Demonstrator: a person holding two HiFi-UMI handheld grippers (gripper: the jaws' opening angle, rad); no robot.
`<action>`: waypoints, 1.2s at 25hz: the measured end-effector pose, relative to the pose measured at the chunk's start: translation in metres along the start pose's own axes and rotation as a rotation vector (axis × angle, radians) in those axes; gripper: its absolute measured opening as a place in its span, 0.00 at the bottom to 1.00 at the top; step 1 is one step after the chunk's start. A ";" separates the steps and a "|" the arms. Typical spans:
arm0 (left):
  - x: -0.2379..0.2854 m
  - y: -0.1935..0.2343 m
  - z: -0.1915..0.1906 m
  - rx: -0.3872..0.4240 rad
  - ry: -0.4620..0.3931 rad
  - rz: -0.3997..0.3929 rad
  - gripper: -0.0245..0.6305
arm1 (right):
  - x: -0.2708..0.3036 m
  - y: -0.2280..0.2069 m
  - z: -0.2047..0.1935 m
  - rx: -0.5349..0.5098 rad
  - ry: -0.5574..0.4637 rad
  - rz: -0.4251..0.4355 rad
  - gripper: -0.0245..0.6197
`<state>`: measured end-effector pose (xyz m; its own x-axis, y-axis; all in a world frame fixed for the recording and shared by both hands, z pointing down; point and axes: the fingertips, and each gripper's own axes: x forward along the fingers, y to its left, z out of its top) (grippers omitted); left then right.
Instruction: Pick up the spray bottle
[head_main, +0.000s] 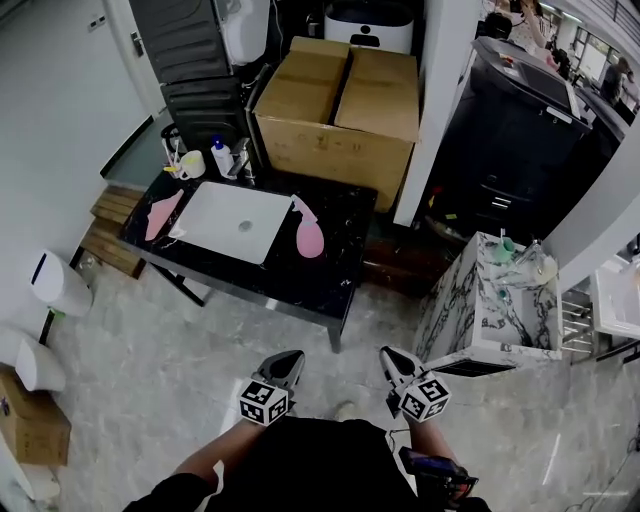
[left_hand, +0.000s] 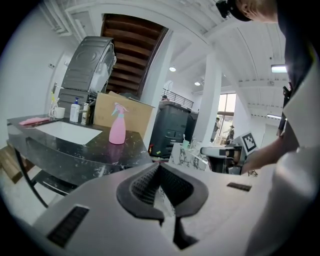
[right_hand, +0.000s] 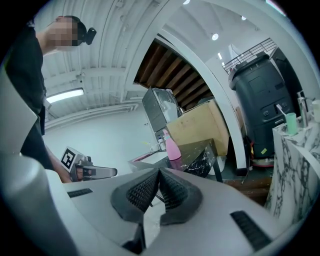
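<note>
The pink spray bottle (head_main: 308, 232) stands upright on the black marble table (head_main: 340, 250), just right of a white sink basin (head_main: 232, 221). It shows as a pink spray bottle (left_hand: 118, 127) in the left gripper view and as a small pink spray bottle (right_hand: 172, 147) in the right gripper view. My left gripper (head_main: 288, 362) and right gripper (head_main: 390, 360) hang side by side over the floor, well short of the table. Both are shut with nothing between the pads. Each gripper view shows the other gripper (left_hand: 225, 152) (right_hand: 90, 171) beside it.
A pink cloth (head_main: 163, 215) lies left of the basin, and bottles and a cup (head_main: 215, 157) stand at the table's back left. Big cardboard boxes (head_main: 340, 100) sit behind the table. A white marble-patterned cabinet (head_main: 490, 300) stands at the right, a white bin (head_main: 55, 283) at the left.
</note>
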<state>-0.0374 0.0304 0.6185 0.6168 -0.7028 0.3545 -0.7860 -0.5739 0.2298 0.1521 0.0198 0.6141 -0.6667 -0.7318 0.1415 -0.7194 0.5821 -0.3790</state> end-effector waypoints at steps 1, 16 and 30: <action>0.003 -0.003 0.000 -0.002 -0.001 0.011 0.05 | -0.001 -0.004 0.001 -0.001 0.004 0.009 0.08; 0.030 -0.012 0.011 -0.017 0.007 0.074 0.05 | -0.004 -0.040 0.013 0.008 0.014 0.049 0.08; 0.099 0.022 0.044 -0.004 -0.014 0.000 0.05 | 0.024 -0.086 0.038 -0.014 0.015 -0.032 0.08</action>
<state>0.0084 -0.0702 0.6184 0.6173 -0.7087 0.3417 -0.7862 -0.5722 0.2335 0.2047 -0.0611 0.6156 -0.6464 -0.7444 0.1674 -0.7427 0.5638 -0.3613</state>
